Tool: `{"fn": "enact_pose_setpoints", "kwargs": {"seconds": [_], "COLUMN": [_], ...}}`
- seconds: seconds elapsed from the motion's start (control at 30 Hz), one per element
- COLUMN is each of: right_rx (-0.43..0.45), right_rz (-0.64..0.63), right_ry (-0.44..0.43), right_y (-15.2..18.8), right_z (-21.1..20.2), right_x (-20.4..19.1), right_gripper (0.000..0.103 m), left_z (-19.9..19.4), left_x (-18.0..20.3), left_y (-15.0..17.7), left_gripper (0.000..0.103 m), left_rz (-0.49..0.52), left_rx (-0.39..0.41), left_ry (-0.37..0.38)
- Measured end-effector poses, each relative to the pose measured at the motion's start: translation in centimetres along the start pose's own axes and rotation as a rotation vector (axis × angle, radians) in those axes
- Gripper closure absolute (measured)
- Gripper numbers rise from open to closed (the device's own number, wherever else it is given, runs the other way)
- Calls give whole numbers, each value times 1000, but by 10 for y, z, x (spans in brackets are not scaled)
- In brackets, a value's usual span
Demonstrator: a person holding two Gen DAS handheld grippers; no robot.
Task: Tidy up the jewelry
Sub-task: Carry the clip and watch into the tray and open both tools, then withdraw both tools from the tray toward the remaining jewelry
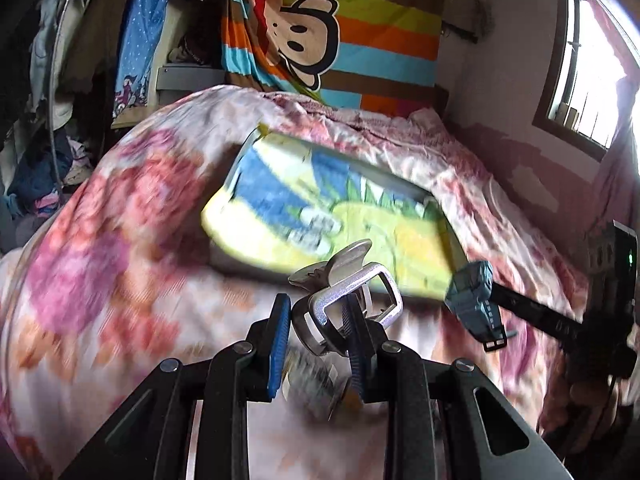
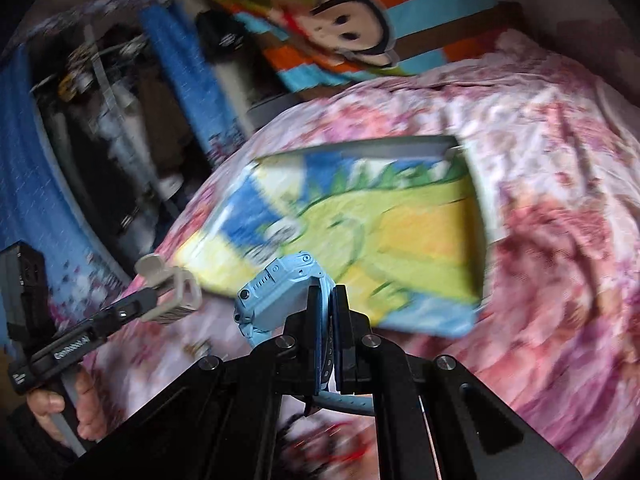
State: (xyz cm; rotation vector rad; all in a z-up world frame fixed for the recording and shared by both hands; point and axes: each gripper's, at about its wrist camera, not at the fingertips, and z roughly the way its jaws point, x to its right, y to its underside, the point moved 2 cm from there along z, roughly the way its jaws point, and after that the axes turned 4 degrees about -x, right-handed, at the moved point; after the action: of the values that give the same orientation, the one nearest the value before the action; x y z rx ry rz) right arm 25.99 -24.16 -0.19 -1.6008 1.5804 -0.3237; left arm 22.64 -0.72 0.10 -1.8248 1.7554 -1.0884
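A silver claw hair clip (image 1: 352, 292) hangs above the bed in my left gripper (image 1: 318, 318), whose blue pads are shut on it. To its right, my right gripper (image 1: 500, 304) carries a light blue watch (image 1: 472, 292). In the right wrist view, my right gripper (image 2: 330, 300) is shut on the strap of the blue watch (image 2: 276, 292), whose body sticks out to the left. The left gripper (image 2: 160, 300) with the clip (image 2: 172, 284) shows at far left, held by a hand (image 2: 80, 412). A flat grey-edged box (image 1: 320, 208) (image 2: 360, 232) with a yellow, blue and green cartoon print lies ahead on the bed.
A pink floral bedspread (image 1: 120, 240) covers the bed. A striped monkey-print cloth (image 1: 332, 40) hangs behind it. Clothes are piled at the left (image 1: 48, 120) and a window (image 1: 588, 72) is at the right. Something blurred and glassy (image 1: 316, 384) lies under the left gripper.
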Motion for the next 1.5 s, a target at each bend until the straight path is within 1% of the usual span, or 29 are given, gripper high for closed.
{"fn": "enact_pose_setpoints", "kwargs": {"seconds": [0.07,0.13,0.2,0.33,0.43,0.47,0.57,0.63,0.77,0.83,0.87,0.9,0.93,0.97,1.0,1.03,1.07,1.13,1.2,1.3,1.37,1.43,1.47,1.5], "right_rx": [20,49,60,58,37,34,11,-6,0,0,1,4,4,5,9,19,28,43,56,87,100,114,127,140], "right_rz": [36,76,98,73,39,35,15,-9,-34,-37,-42,-46,-52,-58,-65,-75,-82,-101,-123,-140,-138,-145,-152,-160], "right_ry": [24,51,67,87,87,85,79,100,130,138,147,154,166,171,177,184,191,205,220,235,231,234,233,229], "right_y": [-8,-18,-24,-33,-32,-29,-23,-19,-16,-18,-17,-17,-17,-18,-17,-16,-16,-15,-14,-9,-7,-5,-3,-2], "right_z": [2,5,12,29,44,43,52,57,54,52,51,50,49,48,45,41,37,27,16,-5,-20,-32,-40,-46], "right_x": [16,38,50,59,60,61,58,54,51,50,49,49,49,48,46,44,42,36,30,21,14,7,3,-2], "right_gripper": [98,98,98,98,98,98,98,97,97,96,94,90,87,79,69,65,59,54,42,29,27,19,14,12], "left_z": [13,32,53,87,110,117,121,124,124,124,124,123,121,118,115,110,105,91,80,58,38,24,15,8], "left_x": [7,11,15,19,22,23,24,26,30,28,26,24,23,21,20,19,19,19,20,20,17,15,14,13], "left_y": [-13,-25,-35,-42,-43,-41,-36,-33,-30,-30,-30,-31,-31,-32,-32,-33,-34,-34,-34,-31,-26,-22,-20,-17], "left_gripper": [78,78,78,78,78,78,78,78,78,77,75,73,67,55,47,34,28,26,23,11,3,1,1,1], "left_rz": [-11,-34,-54,-88,-93,-97,-104,-97,-69,-76,-83,-89,-96,-104,-112,-120,-129,-129,-116,-98,-102,-103,-101,-97], "left_rx": [-4,-26,-50,-97,-148,-161,-174,-184,-187,-198,-202,-205,-206,-202,-194,-176,-155,-122,-109,-70,-15,16,29,40], "left_ry": [2,5,2,0,-36,-44,-46,-43,-34,-21,-15,-12,-14,-13,-9,-2,1,1,-8,-37,-55,-62,-69,-77]}}
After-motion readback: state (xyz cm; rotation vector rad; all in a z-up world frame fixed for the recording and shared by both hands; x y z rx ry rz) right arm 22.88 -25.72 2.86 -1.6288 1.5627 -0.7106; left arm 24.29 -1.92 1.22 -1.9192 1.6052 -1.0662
